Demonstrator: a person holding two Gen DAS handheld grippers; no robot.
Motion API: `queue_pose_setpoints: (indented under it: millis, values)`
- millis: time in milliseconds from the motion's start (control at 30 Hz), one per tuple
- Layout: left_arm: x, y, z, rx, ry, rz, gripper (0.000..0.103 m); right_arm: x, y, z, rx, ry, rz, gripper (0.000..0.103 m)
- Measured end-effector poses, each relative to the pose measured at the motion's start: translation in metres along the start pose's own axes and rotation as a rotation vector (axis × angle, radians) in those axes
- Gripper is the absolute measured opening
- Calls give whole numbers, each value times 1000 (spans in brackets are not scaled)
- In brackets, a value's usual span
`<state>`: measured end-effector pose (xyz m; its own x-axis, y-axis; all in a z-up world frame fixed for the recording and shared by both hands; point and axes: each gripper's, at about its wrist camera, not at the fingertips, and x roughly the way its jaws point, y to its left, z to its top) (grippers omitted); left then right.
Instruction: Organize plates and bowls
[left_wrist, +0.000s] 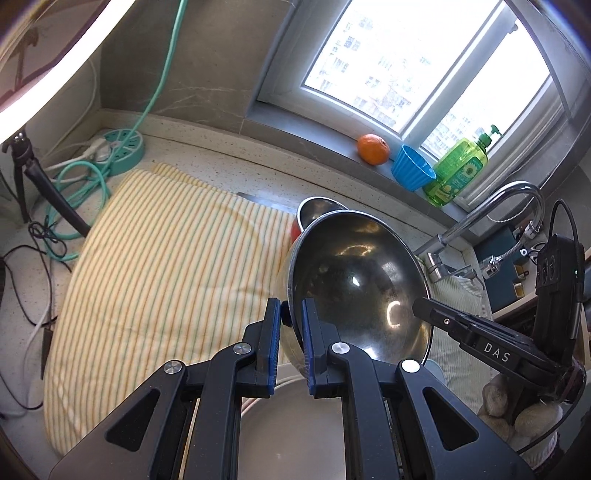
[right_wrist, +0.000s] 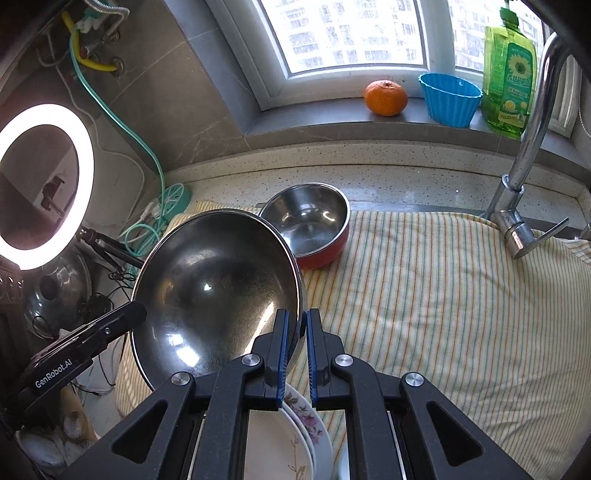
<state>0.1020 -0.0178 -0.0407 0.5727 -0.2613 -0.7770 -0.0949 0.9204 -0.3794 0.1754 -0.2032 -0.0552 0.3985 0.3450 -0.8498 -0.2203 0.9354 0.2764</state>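
Item 1: large steel bowl (right_wrist: 214, 291), round, shallow, polished inside with faint scuffs and bright window glints, thin rolled rim. It is tilted steeply and held above the striped towel (right_wrist: 424, 295), clamped at opposite rim edges by both tongs.

Left tongs (left_wrist: 291, 332): blue-padded jaws closed on the bowl's rim at the bowl's 7 o'clock in the left wrist view, 1 pad inside, 1 outside.

Right tongs (right_wrist: 295, 343): jaws closed on the rim at the bowl's 5 o'clock in the right wrist view.

Item 2: small steel bowl (right_wrist: 306, 221) with a red outer shell, upright on the towel, just past the large bowl at its 1 o'clock; whether the 2 touch cannot be told.

Item 3: stack of white plates (right_wrist: 295, 435) under the right tongs, the lower ones showing a pink flower print and the top one a brown sprig.

Writing: "DAS" in white on the right tool's arm in the left wrist view; "GenRobot.AI" on the left tool's arm in the right wrist view. The green soap bottle (right_wrist: 509, 70) carries a sunflower label; its text is too small to read.

On the window sill: orange (right_wrist: 386, 98), blue fluted cup (right_wrist: 448, 99), soap bottle. A chrome tap (right_wrist: 524, 166) stands at 3 o'clock on the speckled bench (right_wrist: 406, 184); a lit ring light (right_wrist: 46, 184) at 9 o'clock.
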Motion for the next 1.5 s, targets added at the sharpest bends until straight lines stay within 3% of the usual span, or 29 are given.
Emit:
queue_pose_setpoints:
  millis: [800,1500]
  values:
    - [-35,86,-23,-130,-21,98,10,44,91,-8,-115,57,68,8]
    - [-40,129,-43,-219,3,134,10,84,126,-20,-161,145,85,8]
